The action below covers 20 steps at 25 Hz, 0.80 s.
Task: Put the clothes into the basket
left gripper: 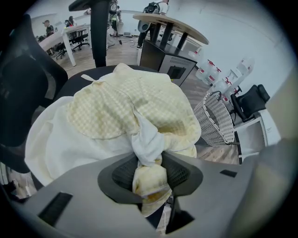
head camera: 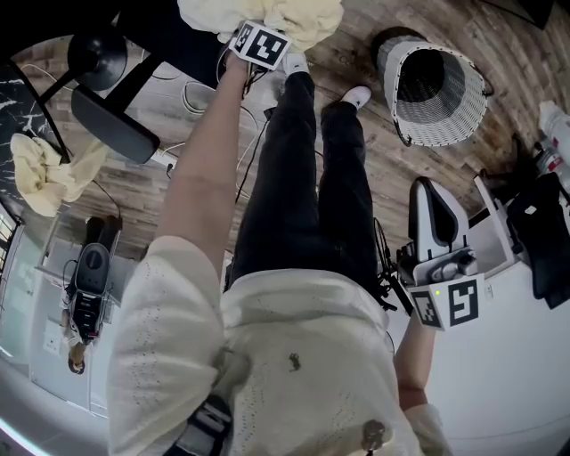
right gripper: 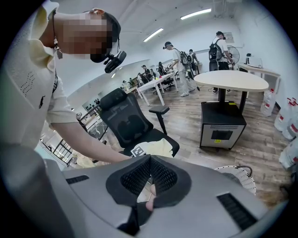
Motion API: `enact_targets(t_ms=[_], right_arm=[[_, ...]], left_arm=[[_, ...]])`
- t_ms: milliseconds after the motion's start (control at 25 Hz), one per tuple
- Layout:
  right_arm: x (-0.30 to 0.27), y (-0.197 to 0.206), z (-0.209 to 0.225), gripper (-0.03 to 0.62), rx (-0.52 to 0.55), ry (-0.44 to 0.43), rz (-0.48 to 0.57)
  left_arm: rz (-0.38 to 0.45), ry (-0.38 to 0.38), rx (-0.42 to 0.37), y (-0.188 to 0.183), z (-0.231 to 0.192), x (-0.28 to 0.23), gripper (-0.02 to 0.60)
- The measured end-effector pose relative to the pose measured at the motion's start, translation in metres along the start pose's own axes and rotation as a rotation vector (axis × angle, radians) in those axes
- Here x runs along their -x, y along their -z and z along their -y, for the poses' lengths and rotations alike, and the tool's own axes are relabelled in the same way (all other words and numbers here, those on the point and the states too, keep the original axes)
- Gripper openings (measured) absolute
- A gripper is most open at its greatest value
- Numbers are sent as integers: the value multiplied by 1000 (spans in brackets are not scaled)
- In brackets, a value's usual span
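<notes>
A heap of pale yellow and white clothes point(left gripper: 125, 109) lies on the seat of a black office chair point(left gripper: 28, 93). My left gripper point(left gripper: 148, 173) points down into the heap, its jaws shut on a bunched fold of the yellow and white cloth. In the head view the left gripper point(head camera: 260, 44) sits at the top over the same clothes point(head camera: 307, 16). The white wicker basket point(head camera: 432, 89) stands on the wood floor to the right of the chair, also visible as the basket point(left gripper: 213, 122). My right gripper point(head camera: 431, 200) hangs near my right side, shut, pads touching with nothing between them point(right gripper: 150, 179).
Another yellow cloth point(head camera: 49, 169) lies at the left by a dark marble-patterned surface. A black cabinet point(left gripper: 165, 62) under a round table and several water bottles point(left gripper: 219, 76) stand behind the basket. A white desk point(head camera: 521, 338) is at my right. People are at the far desks.
</notes>
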State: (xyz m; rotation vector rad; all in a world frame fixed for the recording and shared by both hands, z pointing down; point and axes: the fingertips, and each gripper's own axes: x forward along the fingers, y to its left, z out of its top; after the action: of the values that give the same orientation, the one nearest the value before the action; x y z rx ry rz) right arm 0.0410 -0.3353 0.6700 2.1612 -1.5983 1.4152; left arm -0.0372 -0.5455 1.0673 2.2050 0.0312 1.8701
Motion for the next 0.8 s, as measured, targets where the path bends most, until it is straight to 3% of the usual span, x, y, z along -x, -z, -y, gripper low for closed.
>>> enact_targets(t_ms=[280,480,800], right_arm=[[0,-4,-14,8,28,-8,16],[14,-7,-15,8,37,-8,32],[39,-16,-23,8,72,-19,83]], left_arm=[[3,39,69,9,7,11,106],[-16,67,92,20,31,23,100],[48,53,113,22,51,56,100]])
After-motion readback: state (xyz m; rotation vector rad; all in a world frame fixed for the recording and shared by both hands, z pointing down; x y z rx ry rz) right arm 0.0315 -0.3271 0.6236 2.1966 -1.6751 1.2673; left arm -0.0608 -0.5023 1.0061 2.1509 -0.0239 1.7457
